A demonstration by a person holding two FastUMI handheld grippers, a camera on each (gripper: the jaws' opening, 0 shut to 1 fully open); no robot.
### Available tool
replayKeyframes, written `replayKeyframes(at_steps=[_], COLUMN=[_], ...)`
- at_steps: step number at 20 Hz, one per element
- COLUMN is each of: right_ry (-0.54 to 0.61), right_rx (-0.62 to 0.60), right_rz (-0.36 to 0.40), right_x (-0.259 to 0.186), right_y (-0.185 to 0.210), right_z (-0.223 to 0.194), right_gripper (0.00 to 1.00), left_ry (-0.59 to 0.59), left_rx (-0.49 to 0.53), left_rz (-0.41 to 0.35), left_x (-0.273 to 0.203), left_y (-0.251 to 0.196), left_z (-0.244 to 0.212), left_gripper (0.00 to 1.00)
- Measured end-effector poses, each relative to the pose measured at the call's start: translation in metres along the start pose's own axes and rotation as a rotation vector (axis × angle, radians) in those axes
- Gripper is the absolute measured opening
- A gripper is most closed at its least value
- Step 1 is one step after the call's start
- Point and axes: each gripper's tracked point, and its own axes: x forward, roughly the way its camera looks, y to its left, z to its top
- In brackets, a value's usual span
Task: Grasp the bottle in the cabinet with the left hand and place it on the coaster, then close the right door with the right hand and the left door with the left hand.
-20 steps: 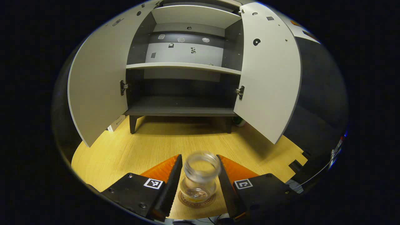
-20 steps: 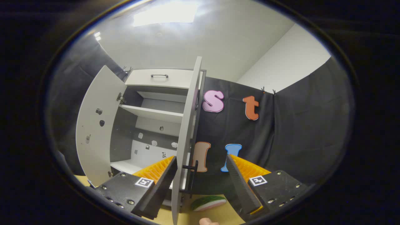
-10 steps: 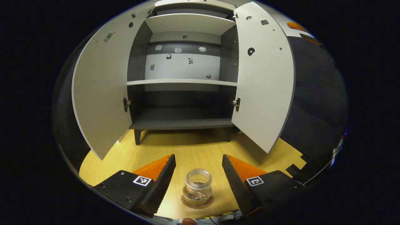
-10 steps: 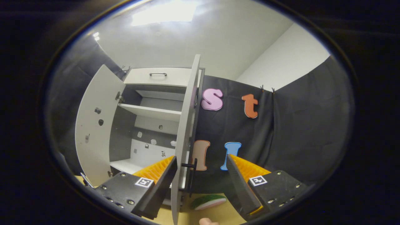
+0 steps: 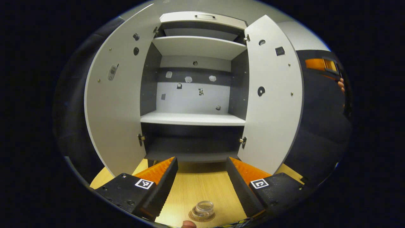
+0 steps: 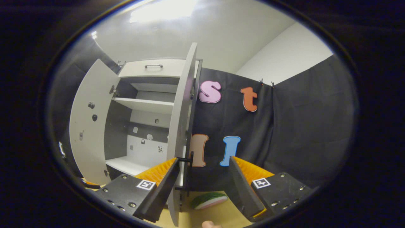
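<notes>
A small clear glass bottle [image 5: 203,208] stands upright on a round coaster [image 5: 202,217] on the wooden table [image 5: 196,186], low in the left gripper view. My left gripper [image 5: 201,161] is open and raised, well back from the bottle, facing the open cabinet [image 5: 193,118]. The left door [image 5: 115,104] and the right door [image 5: 273,104] both stand wide open. In the right gripper view, my right gripper [image 6: 205,160] is open. The right door [image 6: 181,110] shows edge-on there, and its black handle [image 6: 190,171] is right beside my left fingertip.
The cabinet's shelves hold nothing; a drawer [image 6: 155,67] tops it. A watermelon-slice toy [image 6: 209,200] lies on the table beyond the right door. A hand [image 5: 341,85] shows at the far right of the left gripper view. Black cloth walls surround the booth.
My left gripper has let go of the bottle, pulled back and tilted upward, leaving it on the coaster. The right gripper has drifted slightly; the door edge now sits nearer its left finger.
</notes>
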Motion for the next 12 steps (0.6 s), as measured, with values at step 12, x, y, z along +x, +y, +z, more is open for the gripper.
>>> replayKeyframes(at_steps=[12], right_ry=[0.061], right_rx=[0.017], right_rz=[-0.006], right_x=[0.019], right_y=[0.010], right_z=[-0.022], right_gripper=[0.95], left_ry=[-0.082], left_rx=[0.008], left_rz=[0.128], left_x=[-0.021], left_y=[0.058], left_z=[0.061], left_gripper=[0.95])
